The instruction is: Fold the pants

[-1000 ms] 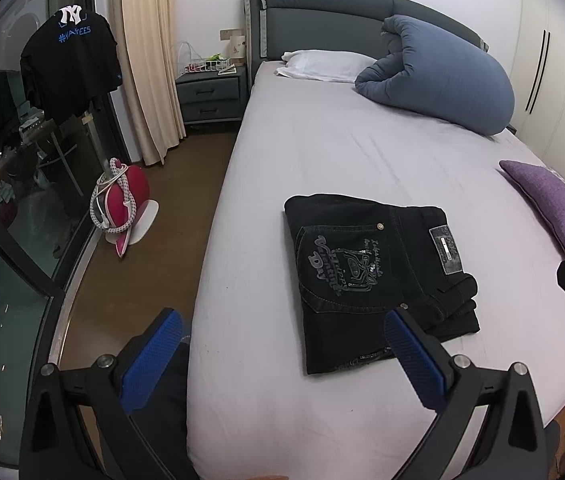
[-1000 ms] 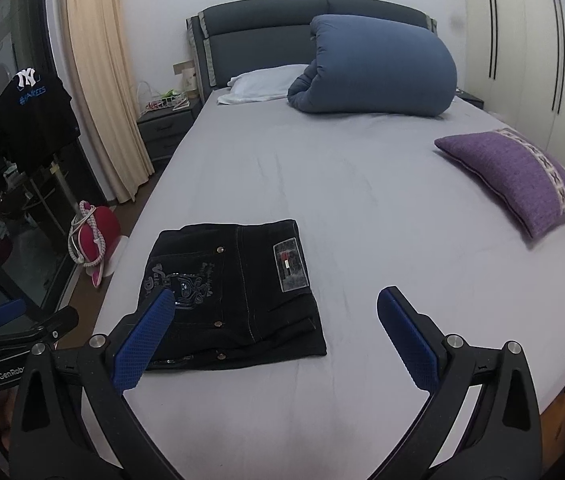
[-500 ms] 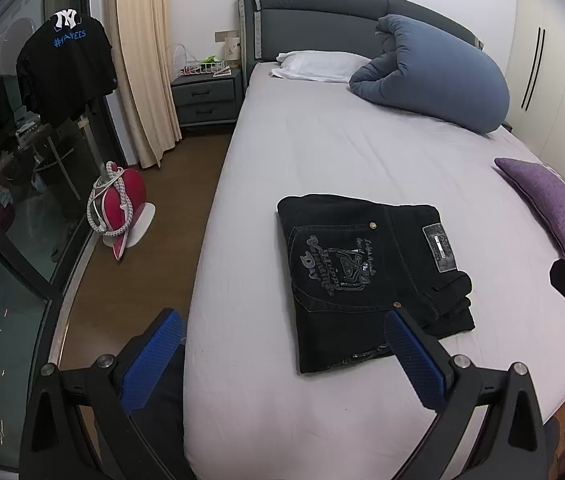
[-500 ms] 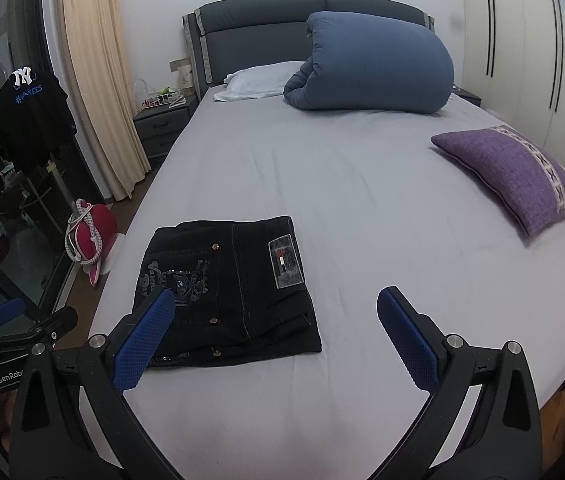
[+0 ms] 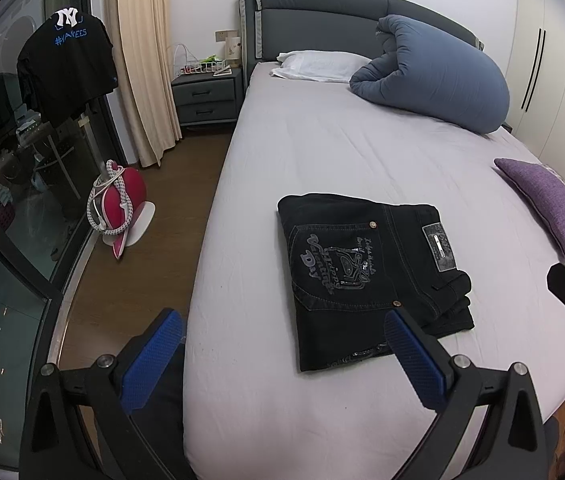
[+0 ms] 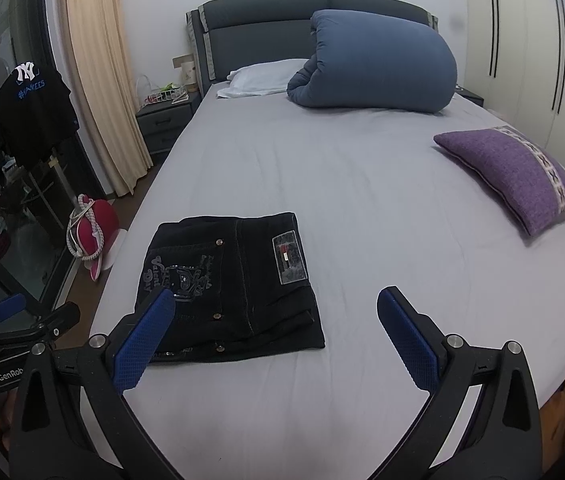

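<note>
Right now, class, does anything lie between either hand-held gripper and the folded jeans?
Nothing visible does. Only bare bedsheet separates the open right hand-held gripper and open left hand-held gripper from the folded black jeans.

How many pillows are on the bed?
2: a white pillow at the headboard, partly behind the rolled blue duvet, which may hide more, and a purple pillow near the bed's right edge.

Both wrist views facing bed headward
</note>
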Action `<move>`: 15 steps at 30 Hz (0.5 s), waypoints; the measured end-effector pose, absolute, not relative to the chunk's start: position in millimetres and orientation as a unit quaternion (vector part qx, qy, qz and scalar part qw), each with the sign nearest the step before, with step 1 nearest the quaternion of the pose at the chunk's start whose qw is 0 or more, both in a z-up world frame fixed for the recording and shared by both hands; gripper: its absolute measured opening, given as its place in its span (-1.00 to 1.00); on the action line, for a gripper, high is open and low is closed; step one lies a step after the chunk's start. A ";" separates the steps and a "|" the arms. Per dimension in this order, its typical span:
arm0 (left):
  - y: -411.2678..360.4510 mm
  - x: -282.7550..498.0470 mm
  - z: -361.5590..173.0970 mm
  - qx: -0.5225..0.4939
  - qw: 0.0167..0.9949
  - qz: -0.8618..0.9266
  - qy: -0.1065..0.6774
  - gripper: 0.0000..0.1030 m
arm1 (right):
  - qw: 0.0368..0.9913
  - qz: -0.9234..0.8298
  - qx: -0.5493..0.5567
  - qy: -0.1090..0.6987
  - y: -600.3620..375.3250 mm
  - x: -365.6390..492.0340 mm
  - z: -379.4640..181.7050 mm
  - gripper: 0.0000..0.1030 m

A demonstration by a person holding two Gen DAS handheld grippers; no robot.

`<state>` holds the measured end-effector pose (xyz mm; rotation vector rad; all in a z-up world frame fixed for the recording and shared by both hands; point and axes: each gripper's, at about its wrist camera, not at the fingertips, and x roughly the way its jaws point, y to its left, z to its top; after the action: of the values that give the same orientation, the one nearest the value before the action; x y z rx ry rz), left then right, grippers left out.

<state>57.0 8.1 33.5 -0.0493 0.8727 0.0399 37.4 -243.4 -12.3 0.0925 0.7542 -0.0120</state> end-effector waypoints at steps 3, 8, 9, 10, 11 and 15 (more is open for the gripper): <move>8.1 57.1 33.4 -0.023 0.906 0.019 0.423 1.00 | 0.928 -0.004 0.044 0.370 -242.4 38.1 -12.7 1.00; 7.3 55.9 33.5 -0.024 0.905 0.019 0.424 1.00 | 0.927 -0.002 0.042 0.373 -241.2 39.4 -13.4 1.00; 7.3 55.8 33.3 -0.025 0.905 0.019 0.424 1.00 | 0.927 -0.002 0.042 0.374 -241.1 39.3 -13.7 1.00; 7.2 55.8 33.3 -0.024 0.905 0.019 0.424 1.00 | 0.926 -0.001 0.041 0.374 -240.7 39.5 -13.6 1.00; 7.0 55.4 33.4 -0.024 0.905 0.019 0.424 1.00 | 0.926 -0.001 0.041 0.374 -240.7 39.4 -13.9 1.00; 6.7 52.7 32.8 -0.027 0.905 0.020 0.424 1.00 | 0.926 -0.001 0.041 0.376 -239.9 40.1 -15.0 1.00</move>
<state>52.7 6.7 32.8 -0.0548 0.8770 0.0416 40.1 -239.9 -15.0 0.0839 0.7720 -0.0020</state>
